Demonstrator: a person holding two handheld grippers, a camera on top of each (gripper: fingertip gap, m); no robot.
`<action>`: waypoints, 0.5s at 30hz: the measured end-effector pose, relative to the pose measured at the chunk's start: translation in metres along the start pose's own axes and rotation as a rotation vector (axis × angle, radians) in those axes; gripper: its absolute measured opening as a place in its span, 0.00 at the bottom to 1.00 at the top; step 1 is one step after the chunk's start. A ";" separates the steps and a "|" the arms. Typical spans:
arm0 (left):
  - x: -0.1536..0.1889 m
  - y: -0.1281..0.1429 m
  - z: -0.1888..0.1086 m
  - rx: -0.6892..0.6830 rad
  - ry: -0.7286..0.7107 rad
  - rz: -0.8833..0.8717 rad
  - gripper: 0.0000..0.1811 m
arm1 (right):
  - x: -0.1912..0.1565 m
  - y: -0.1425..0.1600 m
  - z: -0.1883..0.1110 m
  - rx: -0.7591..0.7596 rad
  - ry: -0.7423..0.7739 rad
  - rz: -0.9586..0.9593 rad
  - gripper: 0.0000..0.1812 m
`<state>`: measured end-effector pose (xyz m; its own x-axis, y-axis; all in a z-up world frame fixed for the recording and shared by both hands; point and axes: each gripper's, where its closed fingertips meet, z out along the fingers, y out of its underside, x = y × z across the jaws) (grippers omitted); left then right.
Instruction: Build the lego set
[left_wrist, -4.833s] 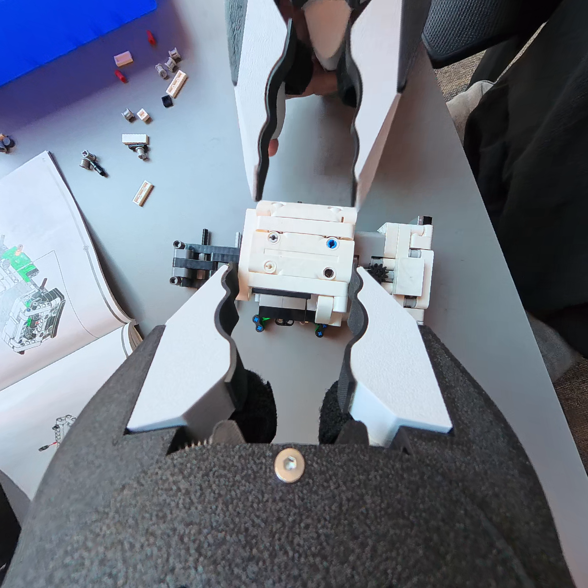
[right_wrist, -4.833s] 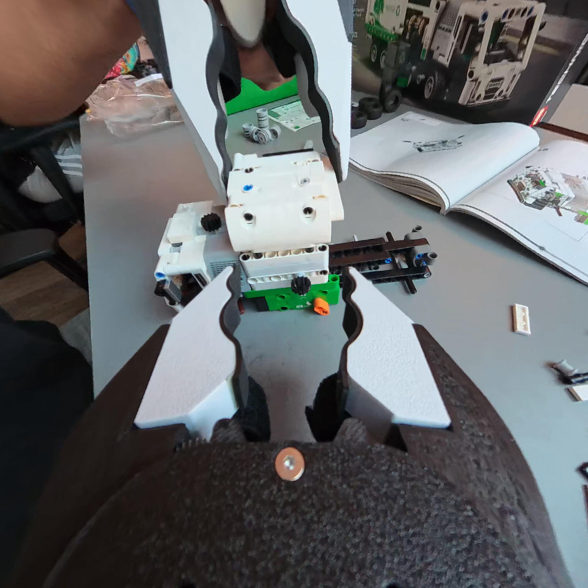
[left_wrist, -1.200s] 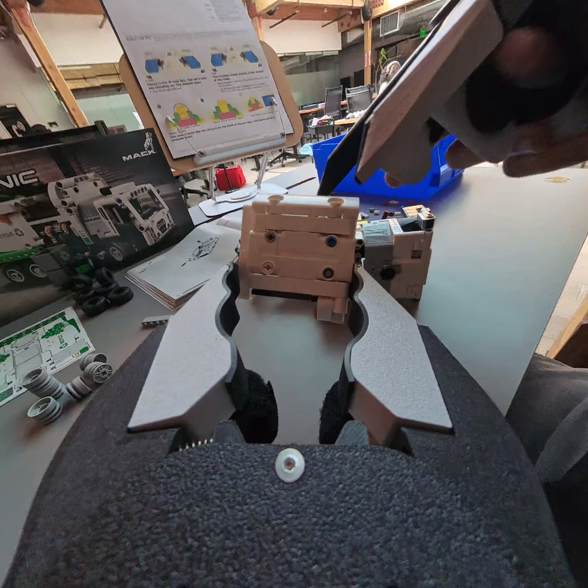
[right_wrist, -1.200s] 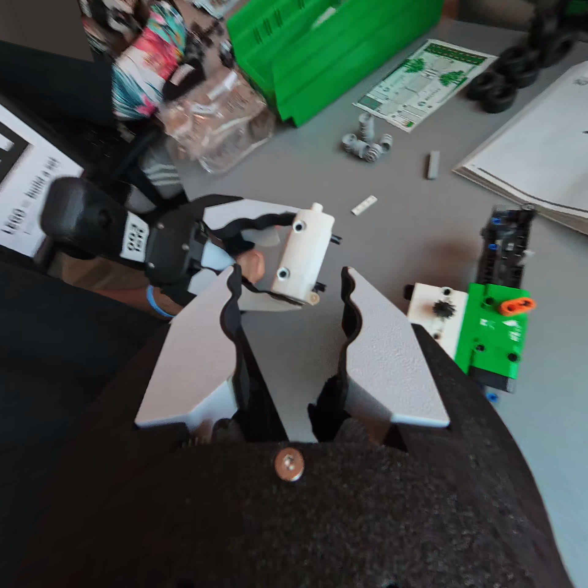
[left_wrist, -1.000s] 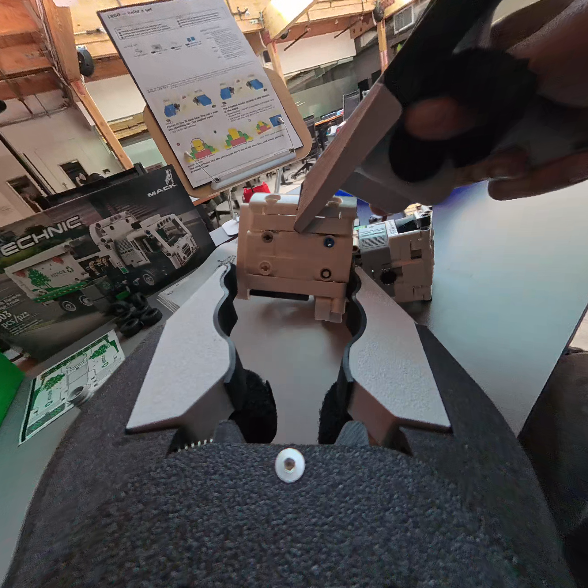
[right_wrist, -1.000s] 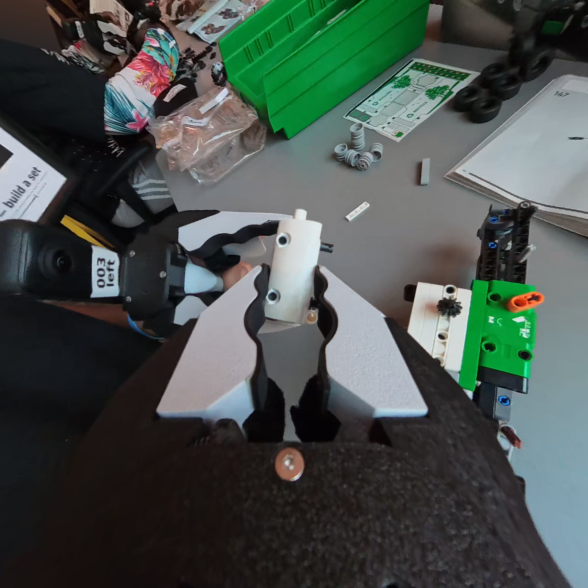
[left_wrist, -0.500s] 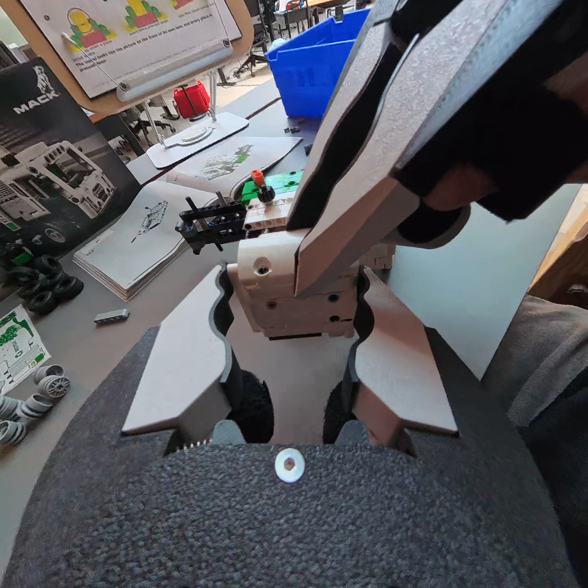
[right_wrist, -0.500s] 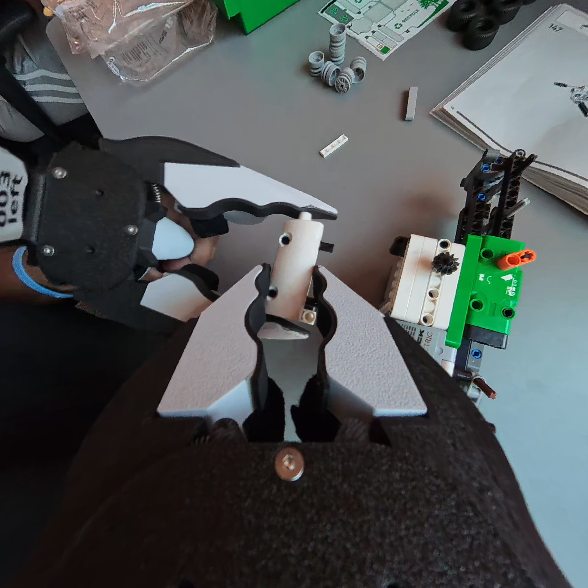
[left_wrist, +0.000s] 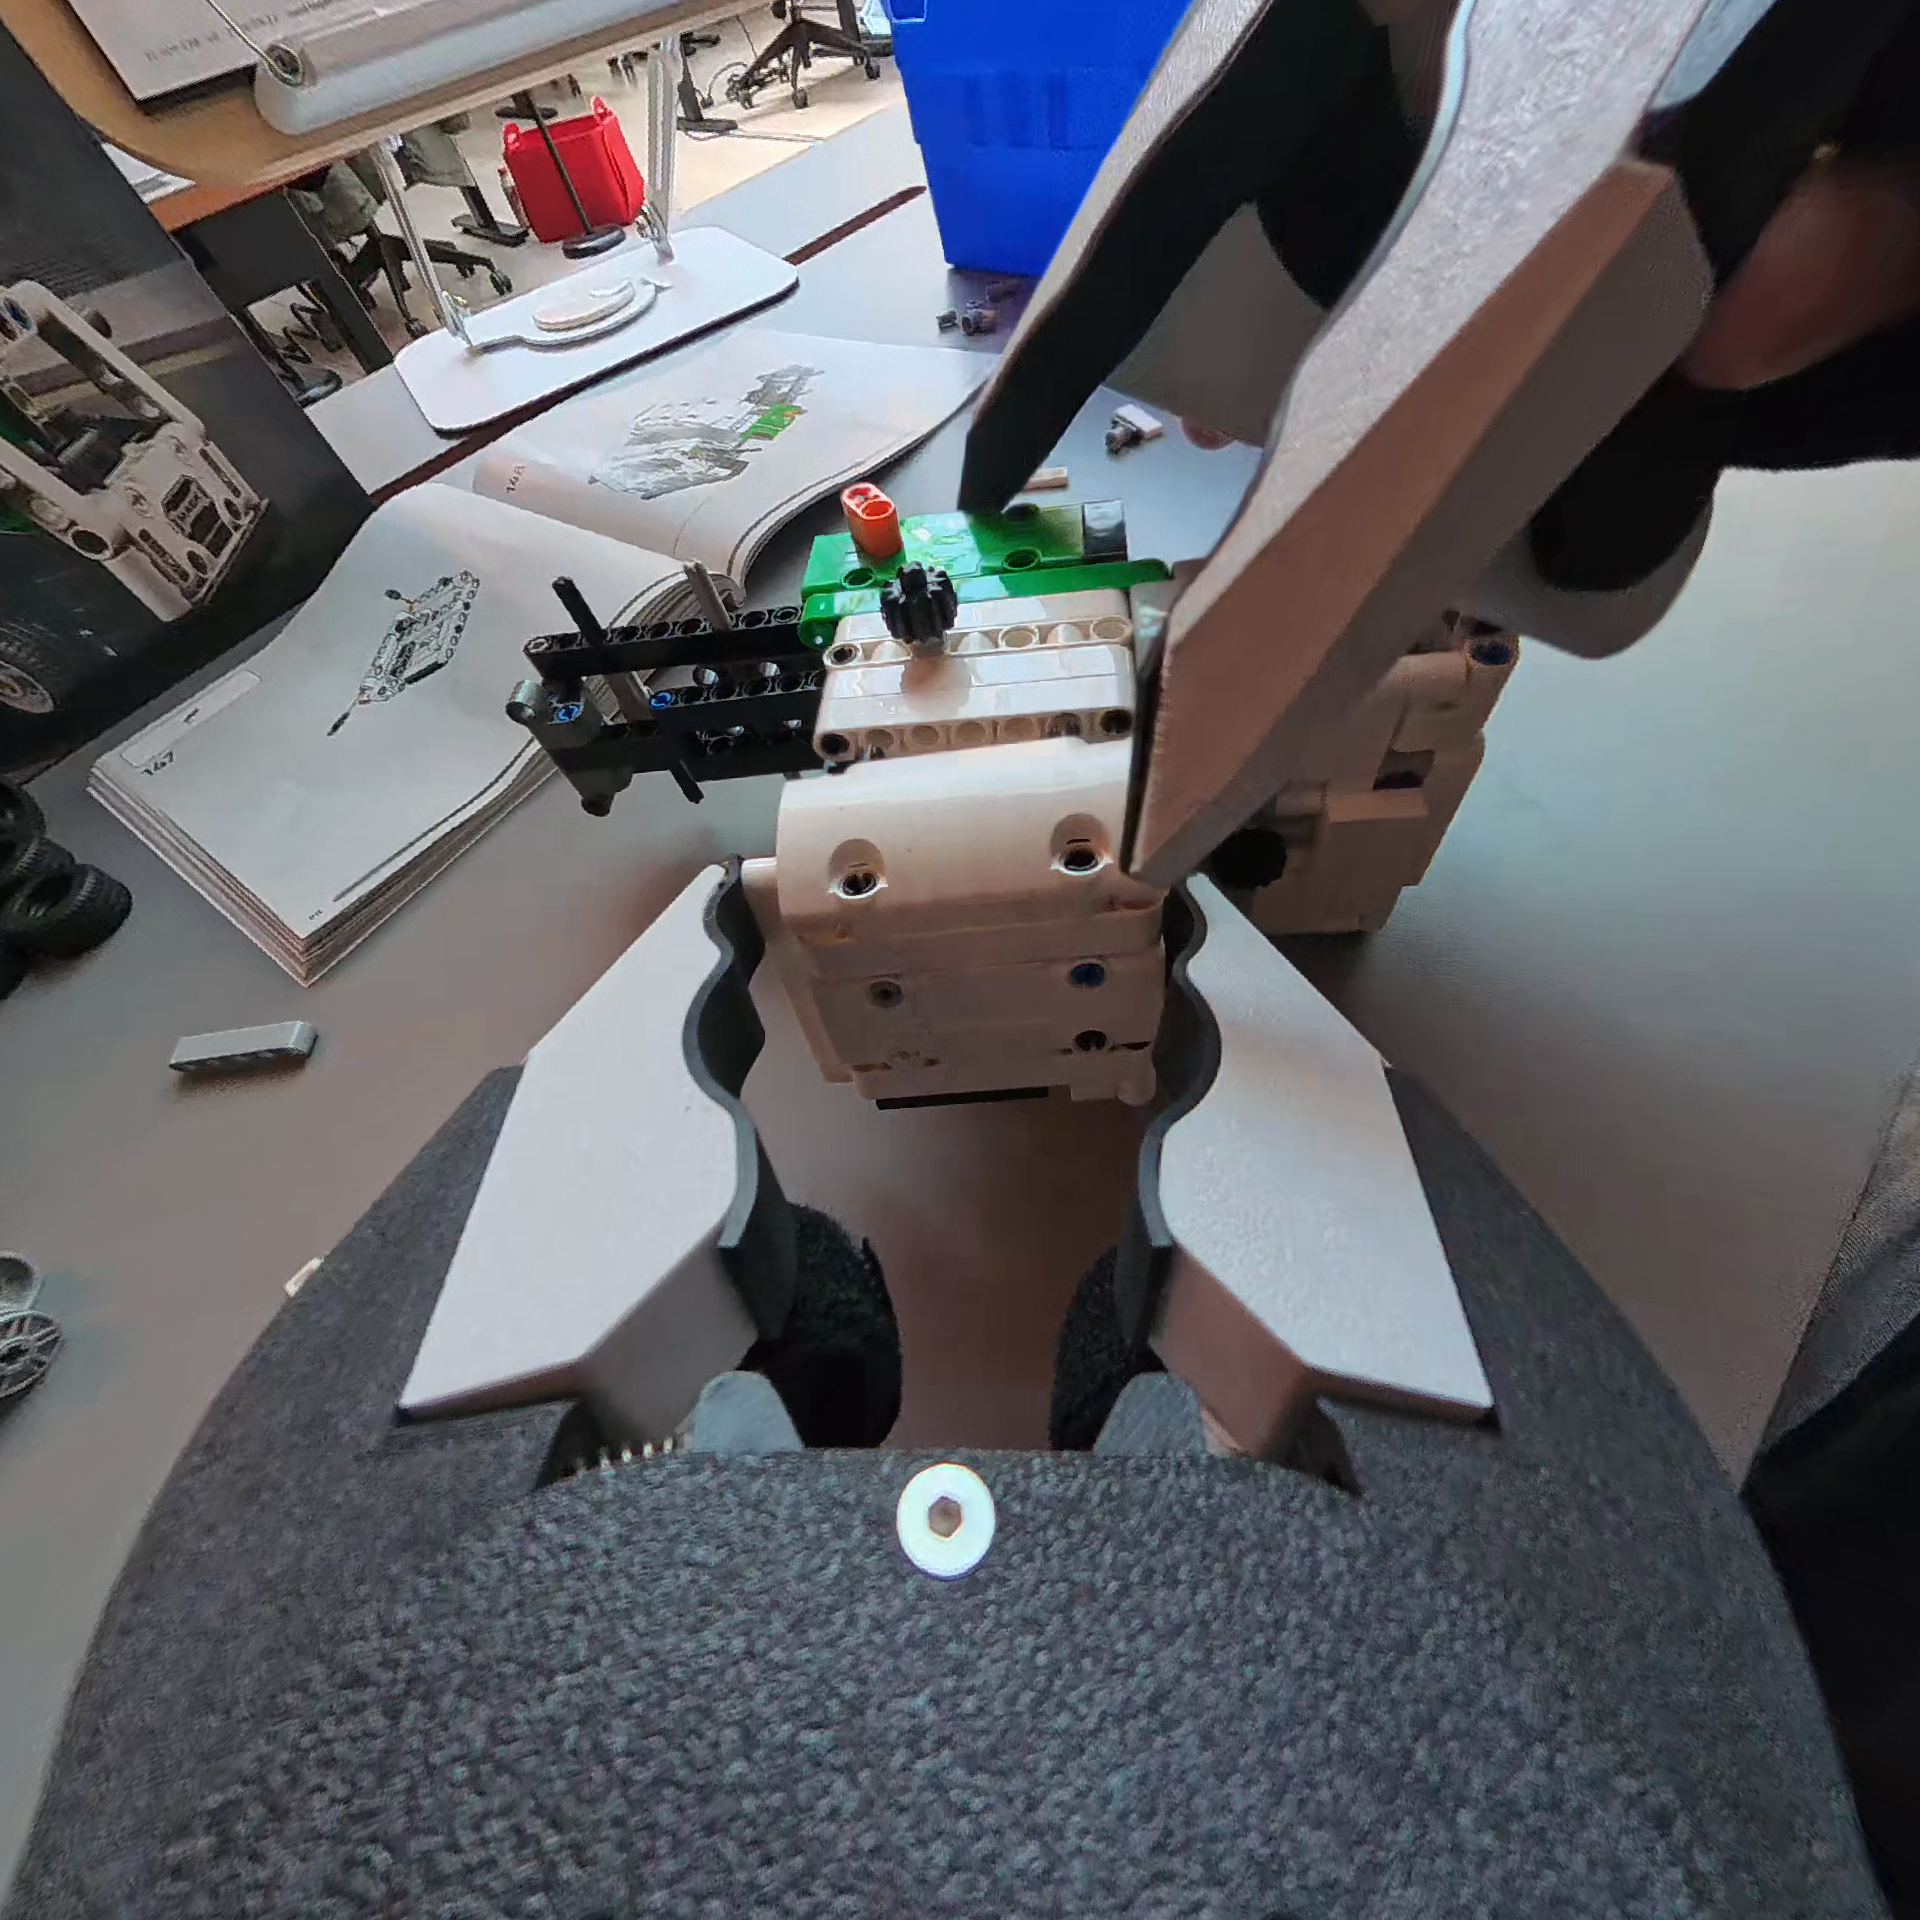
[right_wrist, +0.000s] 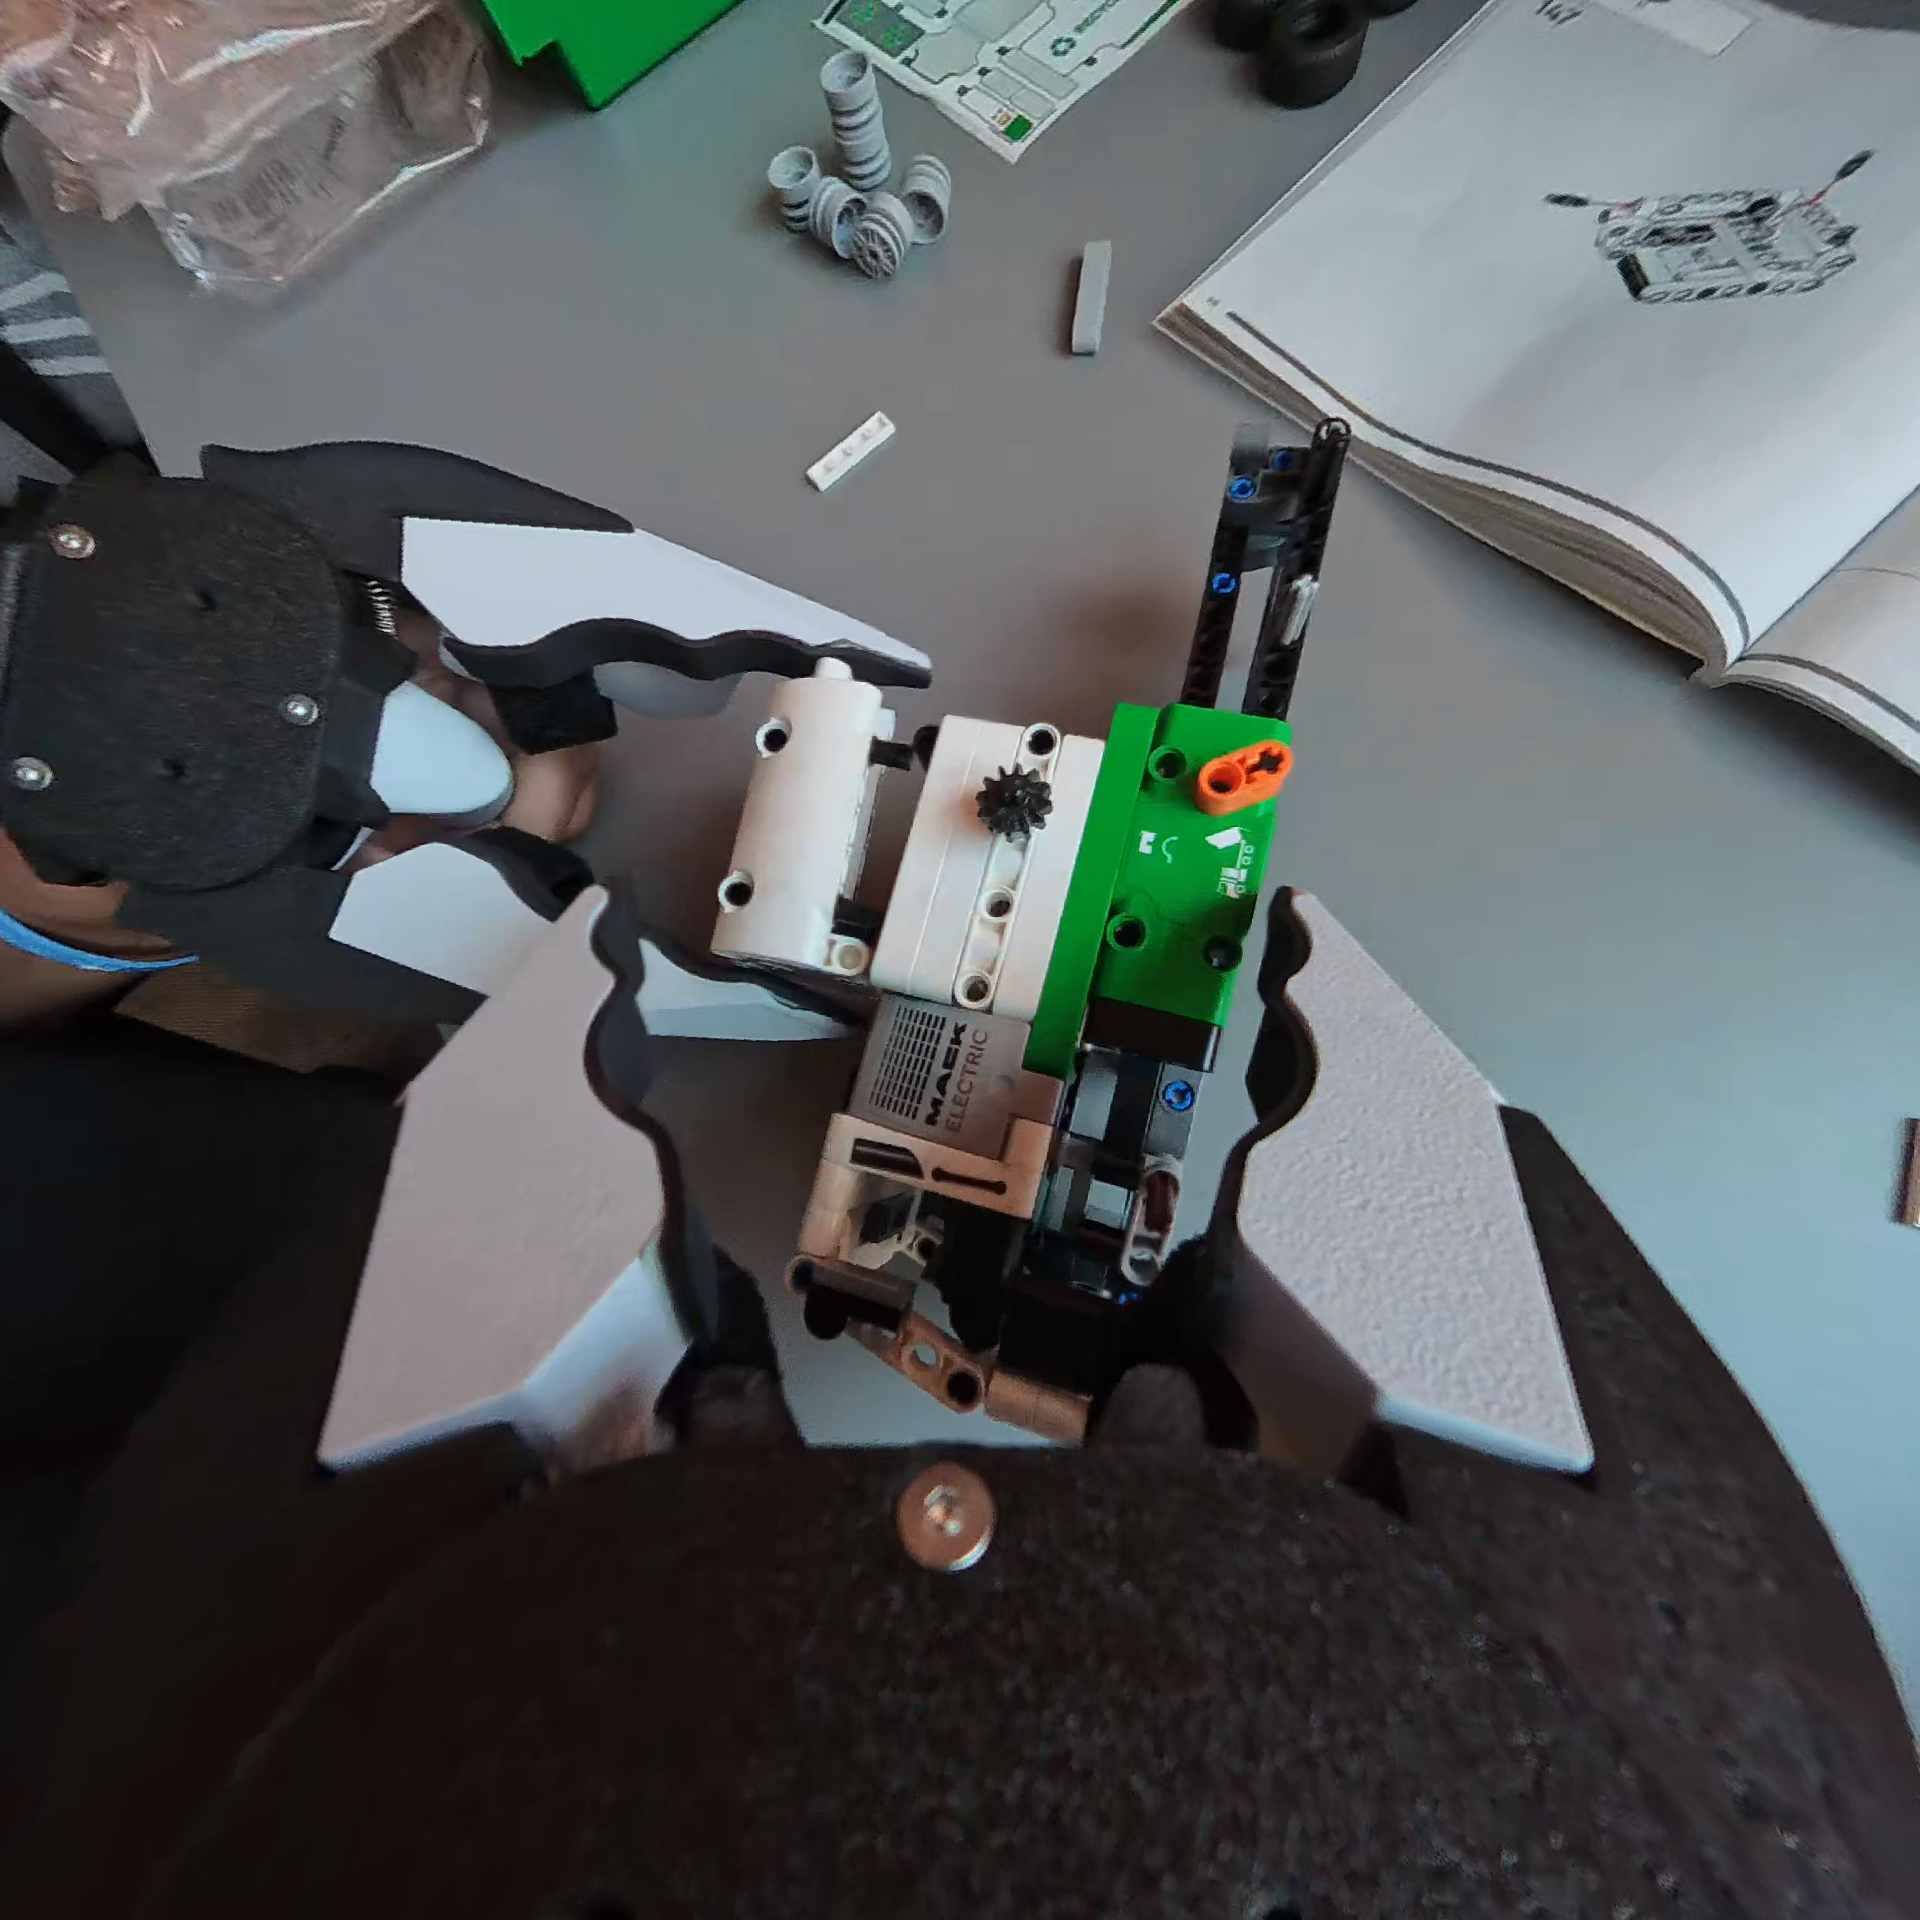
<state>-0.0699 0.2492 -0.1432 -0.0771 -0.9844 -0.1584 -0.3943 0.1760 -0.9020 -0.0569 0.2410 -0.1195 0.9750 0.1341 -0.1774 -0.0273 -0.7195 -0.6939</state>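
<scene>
Two grippers meet at lego build (right_wrist: 1049, 935) mid grey table (right_wrist: 1558, 935). Left gripper (left_wrist: 961, 935) clamps white block (left_wrist: 966, 956). Right gripper (right_wrist: 940, 966) spread wide, straddling build's front end from above.

A white block module (left_wrist: 966, 935), boxy with round pin holes in its faces, sits at the centre of the left wrist view and left of centre in the right wrist view (right_wrist: 800, 831), pressed against the side of the main lego assembly (right_wrist: 1039, 935) on the grey table. That assembly lies mid-frame in the right wrist view: white beams with a small black gear (right_wrist: 1013, 802) on top, a green plate (right_wrist: 1174, 883) carrying an orange connector (right_wrist: 1242, 774), and a black beam frame (right_wrist: 1262, 582) reaching toward the upper right. Its grey printed panel and dark parts lie toward the lower centre.
</scene>
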 end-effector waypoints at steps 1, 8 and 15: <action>-0.001 0.000 0.001 -0.002 -0.001 -0.004 0.42 | 0.002 0.001 0.002 -0.011 0.017 -0.006 0.66; 0.003 0.000 0.008 -0.017 0.031 0.006 0.42 | 0.008 0.002 0.013 -0.082 0.067 0.042 0.64; 0.002 0.000 0.012 -0.019 0.008 0.057 0.42 | 0.015 0.011 0.017 -0.157 0.112 0.064 0.58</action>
<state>-0.0592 0.2475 -0.1476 -0.1069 -0.9726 -0.2063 -0.4061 0.2321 -0.8839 -0.0460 0.2462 -0.1415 0.9910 0.0141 -0.1329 -0.0640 -0.8229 -0.5645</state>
